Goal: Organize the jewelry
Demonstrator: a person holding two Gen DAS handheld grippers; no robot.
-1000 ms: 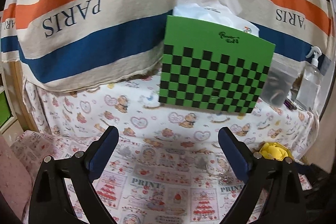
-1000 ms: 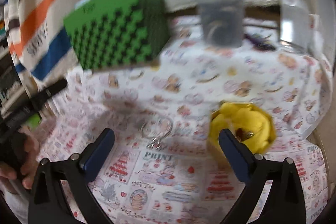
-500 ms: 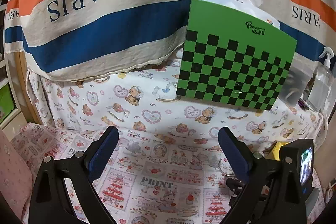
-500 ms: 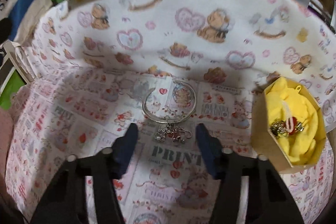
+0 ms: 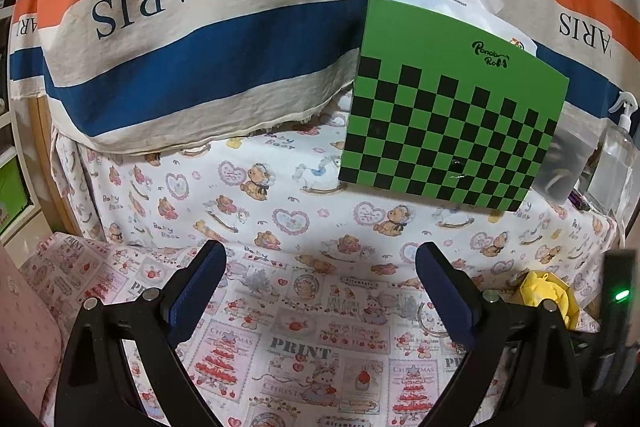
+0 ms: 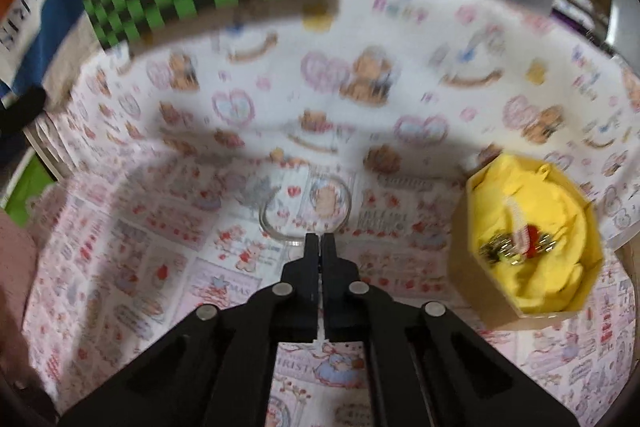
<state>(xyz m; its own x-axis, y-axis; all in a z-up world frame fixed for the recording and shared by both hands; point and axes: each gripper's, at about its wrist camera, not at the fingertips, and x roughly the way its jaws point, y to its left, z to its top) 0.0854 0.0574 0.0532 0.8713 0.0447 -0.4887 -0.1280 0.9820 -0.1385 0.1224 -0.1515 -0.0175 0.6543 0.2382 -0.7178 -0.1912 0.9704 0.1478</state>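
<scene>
Right tongs (image 6: 319, 241) pinched on silver bangle (image 6: 306, 209) beside yellow-lined box (image 6: 532, 247); left tongs (image 5: 320, 267) spread wide, empty.

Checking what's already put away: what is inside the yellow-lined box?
The box holds yellow cloth with a gold-and-red jewelry piece on top. Anything beneath the cloth is hidden.
</scene>
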